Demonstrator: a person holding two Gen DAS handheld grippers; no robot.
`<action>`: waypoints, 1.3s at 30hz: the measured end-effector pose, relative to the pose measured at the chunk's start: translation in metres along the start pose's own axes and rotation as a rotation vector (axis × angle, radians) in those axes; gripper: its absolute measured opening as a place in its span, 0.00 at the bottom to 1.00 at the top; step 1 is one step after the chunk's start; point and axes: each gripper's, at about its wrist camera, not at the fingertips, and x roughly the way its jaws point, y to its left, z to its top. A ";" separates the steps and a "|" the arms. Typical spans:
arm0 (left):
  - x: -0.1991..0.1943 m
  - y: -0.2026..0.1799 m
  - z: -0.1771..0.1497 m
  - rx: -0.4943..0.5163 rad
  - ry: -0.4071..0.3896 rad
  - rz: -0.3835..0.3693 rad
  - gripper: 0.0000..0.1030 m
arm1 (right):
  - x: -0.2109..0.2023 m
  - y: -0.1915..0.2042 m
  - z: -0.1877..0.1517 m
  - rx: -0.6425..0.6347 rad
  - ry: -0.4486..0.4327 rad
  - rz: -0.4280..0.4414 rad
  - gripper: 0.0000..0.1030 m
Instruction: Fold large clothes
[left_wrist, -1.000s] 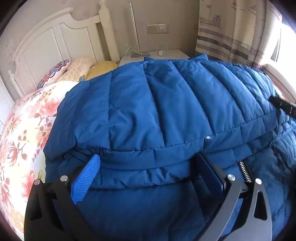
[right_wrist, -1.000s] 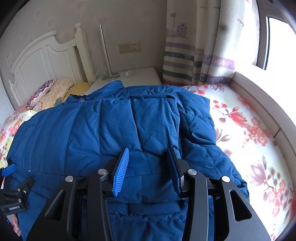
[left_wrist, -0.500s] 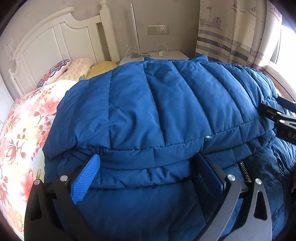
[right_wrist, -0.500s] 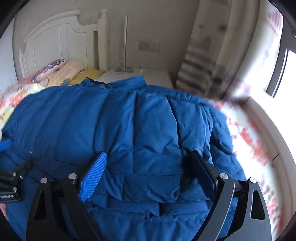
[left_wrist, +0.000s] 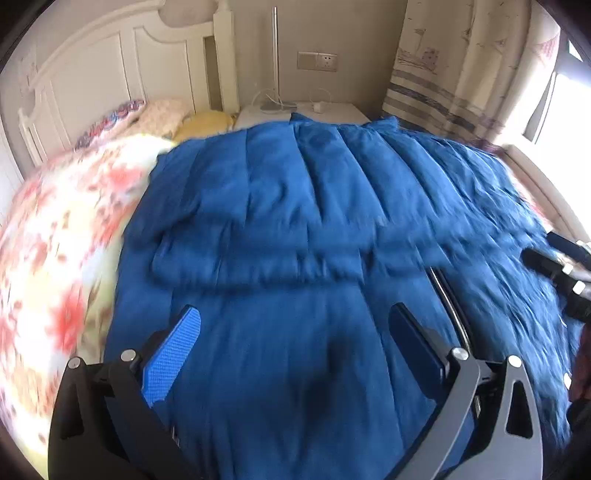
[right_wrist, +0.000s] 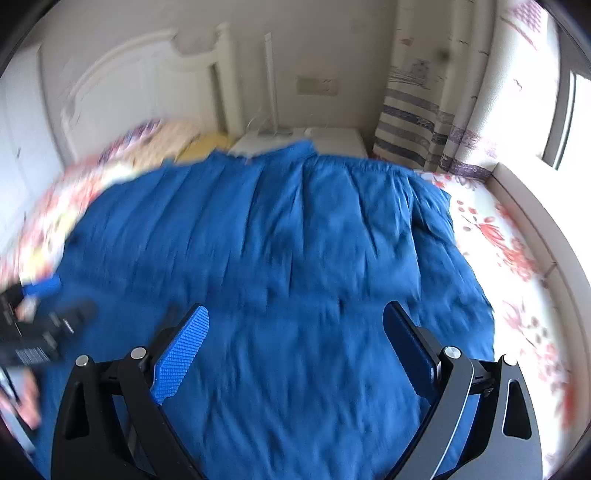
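right gripper (right_wrist: 295, 317) fingers just opened wide, over blue jacket (right_wrist: 280, 236)

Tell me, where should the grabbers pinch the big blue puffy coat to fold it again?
Probably the near hem of the blue coat, coming from the foot of the bed. That edge lies flat and closest, under the open left gripper and open right gripper, whose jaws have just been opening, with nothing pinched.

White headboard (left_wrist: 110, 70), nightstand (left_wrist: 332, 110) and striped curtain (left_wrist: 443, 74) by sunlit window (right_wrist: 576, 122).

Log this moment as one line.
left gripper: open | right gripper: just opened, nothing between | blue quilted puffer jacket: folded on floral bedsheet
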 end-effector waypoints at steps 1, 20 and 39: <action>0.000 0.002 -0.006 0.002 0.024 0.002 0.98 | 0.000 0.001 -0.009 -0.020 0.037 0.003 0.89; -0.043 -0.011 -0.085 0.035 0.004 0.063 0.98 | -0.041 0.035 -0.083 -0.123 0.077 0.034 0.89; -0.083 -0.041 -0.161 0.177 -0.005 0.063 0.98 | -0.079 0.039 -0.166 -0.223 0.067 0.062 0.90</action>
